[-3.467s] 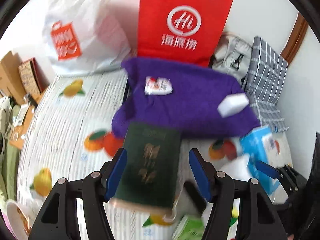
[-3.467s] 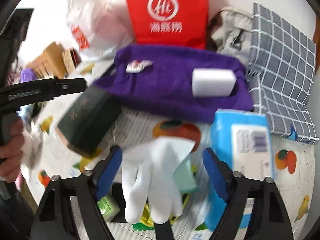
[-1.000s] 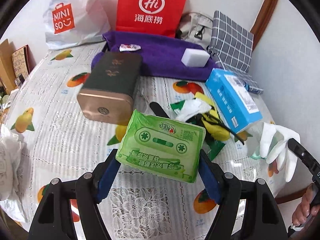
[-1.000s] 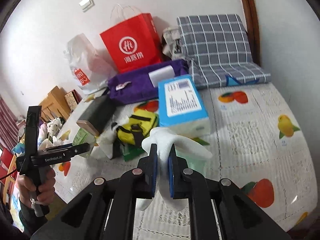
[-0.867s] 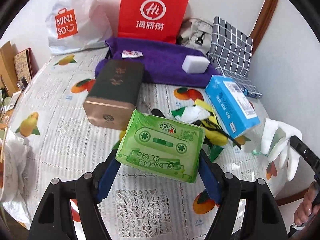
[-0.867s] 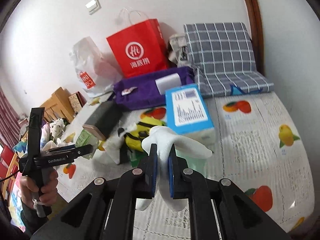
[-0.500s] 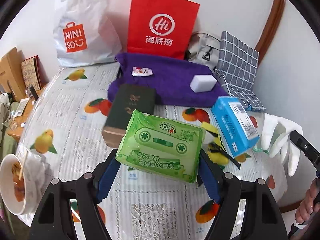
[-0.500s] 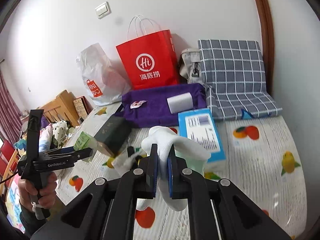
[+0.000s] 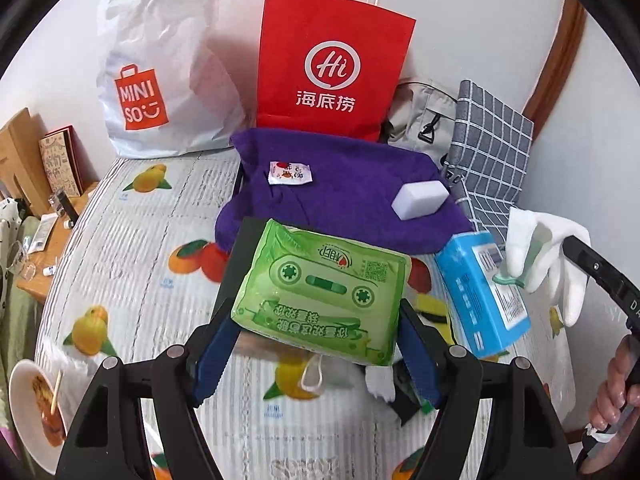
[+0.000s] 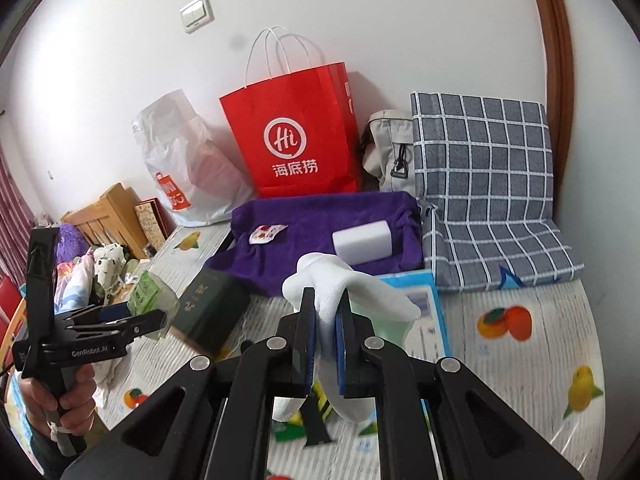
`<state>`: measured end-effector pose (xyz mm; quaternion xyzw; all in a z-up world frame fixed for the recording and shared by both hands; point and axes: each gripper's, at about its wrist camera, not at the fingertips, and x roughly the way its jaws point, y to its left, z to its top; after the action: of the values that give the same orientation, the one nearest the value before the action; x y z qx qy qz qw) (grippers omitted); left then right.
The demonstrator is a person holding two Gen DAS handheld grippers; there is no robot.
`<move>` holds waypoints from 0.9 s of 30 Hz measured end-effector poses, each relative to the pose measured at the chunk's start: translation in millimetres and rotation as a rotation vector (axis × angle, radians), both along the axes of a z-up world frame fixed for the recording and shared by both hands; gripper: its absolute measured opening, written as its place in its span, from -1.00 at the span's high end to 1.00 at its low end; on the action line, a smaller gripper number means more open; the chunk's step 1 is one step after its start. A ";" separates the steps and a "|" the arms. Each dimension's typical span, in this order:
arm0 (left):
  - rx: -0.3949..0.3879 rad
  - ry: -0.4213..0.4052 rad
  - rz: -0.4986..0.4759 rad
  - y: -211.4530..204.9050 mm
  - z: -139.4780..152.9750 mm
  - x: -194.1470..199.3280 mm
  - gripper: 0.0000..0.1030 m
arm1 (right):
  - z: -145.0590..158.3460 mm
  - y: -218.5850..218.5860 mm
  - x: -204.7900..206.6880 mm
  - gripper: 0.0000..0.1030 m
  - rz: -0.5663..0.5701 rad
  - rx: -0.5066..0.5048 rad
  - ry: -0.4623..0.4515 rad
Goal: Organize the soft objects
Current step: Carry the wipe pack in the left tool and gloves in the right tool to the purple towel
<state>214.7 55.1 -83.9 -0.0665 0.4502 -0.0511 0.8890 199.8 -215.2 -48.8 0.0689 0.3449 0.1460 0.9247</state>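
Fruit-printed tablecloth (image 9: 120,248) covered the table, with a red paper bag (image 9: 332,64) and purple towel (image 9: 340,196) at upper centre. At lower centre the left gripper (image 9: 316,344) clamped a green tissue pack (image 9: 320,292). The right gripper (image 10: 326,344) pinched a white glove (image 10: 336,288) above a blue tissue box (image 10: 424,312).

The green tissue pack (image 9: 324,288) hides most of the dark box (image 9: 240,256) behind it; lower left, a bowl (image 9: 28,412) is cut off by the frame edge.
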 end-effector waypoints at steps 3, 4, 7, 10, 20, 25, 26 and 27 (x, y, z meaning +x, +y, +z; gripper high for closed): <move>0.001 0.007 0.008 0.2 -1.3 17.0 -0.45 | 1.4 -0.4 20.4 0.83 -0.004 -0.007 -0.007; -0.001 0.008 0.010 0.8 -1.6 22.6 -0.45 | 1.4 -0.4 26.7 0.83 -0.008 -0.012 -0.008; -0.002 0.013 0.017 3.4 -2.4 38.2 -0.45 | -1.2 -0.8 44.4 0.83 -0.018 -0.024 -0.004; -0.005 0.021 0.024 4.6 -4.4 54.1 -0.45 | -9.1 -2.6 64.9 0.83 -0.020 -0.022 0.014; -0.019 0.038 0.029 3.0 -17.3 104.1 -0.45 | -46.5 -4.0 120.8 0.83 -0.016 -0.011 0.087; -0.019 0.060 0.027 1.5 -30.1 127.2 -0.45 | -68.9 -2.5 152.2 0.83 -0.013 -0.028 0.133; -0.019 0.065 0.025 1.1 -32.8 132.3 -0.45 | -74.0 -1.4 160.2 0.83 -0.011 -0.031 0.143; -0.017 0.068 0.023 0.7 -35.0 136.7 -0.45 | -76.8 -0.5 164.9 0.83 -0.009 -0.034 0.150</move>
<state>351.3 55.7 -118.9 -0.0810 0.4789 -0.0424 0.8731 364.7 -215.8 -125.6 0.0656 0.4152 0.1304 0.8979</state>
